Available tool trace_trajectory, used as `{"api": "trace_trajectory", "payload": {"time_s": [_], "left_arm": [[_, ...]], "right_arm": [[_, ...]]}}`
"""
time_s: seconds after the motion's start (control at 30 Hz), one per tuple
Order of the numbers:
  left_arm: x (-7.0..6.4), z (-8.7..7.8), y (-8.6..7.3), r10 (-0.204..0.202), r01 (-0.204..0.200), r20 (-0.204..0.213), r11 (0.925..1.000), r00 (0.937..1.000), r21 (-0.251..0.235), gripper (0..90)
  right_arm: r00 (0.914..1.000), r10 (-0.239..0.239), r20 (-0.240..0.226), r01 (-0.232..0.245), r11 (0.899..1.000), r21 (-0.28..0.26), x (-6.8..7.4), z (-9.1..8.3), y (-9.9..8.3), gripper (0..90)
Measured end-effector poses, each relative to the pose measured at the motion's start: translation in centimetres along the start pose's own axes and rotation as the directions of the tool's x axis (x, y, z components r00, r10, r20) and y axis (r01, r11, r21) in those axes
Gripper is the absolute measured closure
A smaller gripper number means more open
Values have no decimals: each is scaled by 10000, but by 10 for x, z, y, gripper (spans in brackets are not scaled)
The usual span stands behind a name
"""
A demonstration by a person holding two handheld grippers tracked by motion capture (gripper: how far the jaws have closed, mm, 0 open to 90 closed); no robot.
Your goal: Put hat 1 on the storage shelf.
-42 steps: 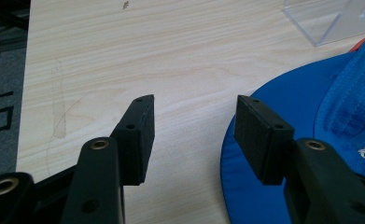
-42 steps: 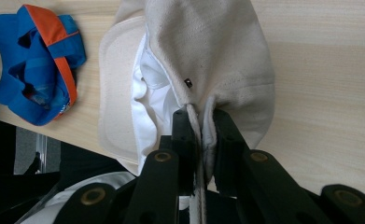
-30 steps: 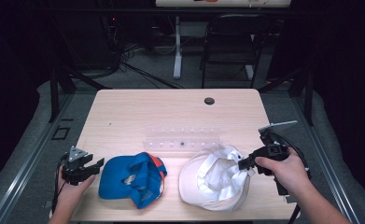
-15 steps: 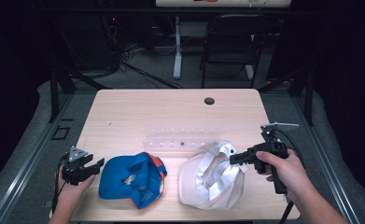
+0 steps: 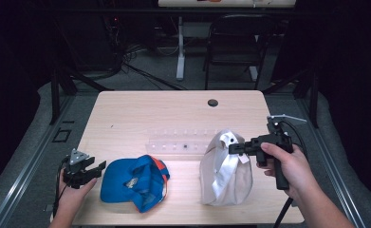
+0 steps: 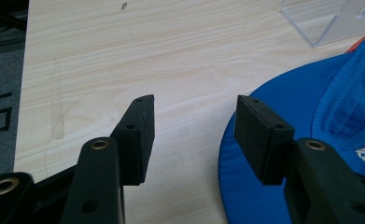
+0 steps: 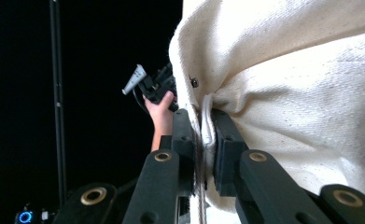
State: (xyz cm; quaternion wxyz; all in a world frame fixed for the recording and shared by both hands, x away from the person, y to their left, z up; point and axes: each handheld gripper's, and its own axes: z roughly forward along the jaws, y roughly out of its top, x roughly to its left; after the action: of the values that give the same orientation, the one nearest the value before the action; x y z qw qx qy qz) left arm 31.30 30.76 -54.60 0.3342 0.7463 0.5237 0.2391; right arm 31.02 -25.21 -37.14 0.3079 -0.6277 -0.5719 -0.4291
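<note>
In the high view, the right gripper (image 5: 236,147) sits right of centre in the frame, its black jaws clamped together on a fold of the cream-white cotton cap (image 5: 227,172), which is lifted so that it stands up on the pale wooden table (image 5: 173,114) with its lower edge near the table's front edge. The right gripper view shows the same grip up close: the two jaws at the bottom centre are pressed onto a pinched seam of the cap's cloth (image 7: 287,93), which takes up the right half of that frame.

The left gripper (image 5: 89,169) rests at the lower left of the high view, held in the person's left hand (image 5: 71,192) at the table's front left corner. Its jaws stand apart with nothing between them. In the left gripper view, bare wood shows in the gap, and the jaw toward the right of that frame lies over the brim of the bright blue fabric cap with orange trim (image 6: 320,121). In the high view, this blue cap (image 5: 133,183) lies flat on the table just right of the left gripper, well apart from the white cap.

A clear plastic rack (image 5: 178,142) lies across the middle of the table, just behind both caps
</note>
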Motion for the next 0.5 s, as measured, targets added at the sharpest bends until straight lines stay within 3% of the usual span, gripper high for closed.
{"api": "trace_trajectory", "payload": {"time_s": [0.23, 0.5], "left_arm": [[-1, 0, 0, 8, -8, 32, 10000, 10000, 34, 483], [0, 0, 0, -16, 16, 13, 10000, 10000, -21, 481]], "right_arm": [[9995, -92, -306, 79, 9990, -436, 13, -7, 9, 817], [9981, -372, -481, 342, 9975, -616, 34, 0, 24, 816]]}}
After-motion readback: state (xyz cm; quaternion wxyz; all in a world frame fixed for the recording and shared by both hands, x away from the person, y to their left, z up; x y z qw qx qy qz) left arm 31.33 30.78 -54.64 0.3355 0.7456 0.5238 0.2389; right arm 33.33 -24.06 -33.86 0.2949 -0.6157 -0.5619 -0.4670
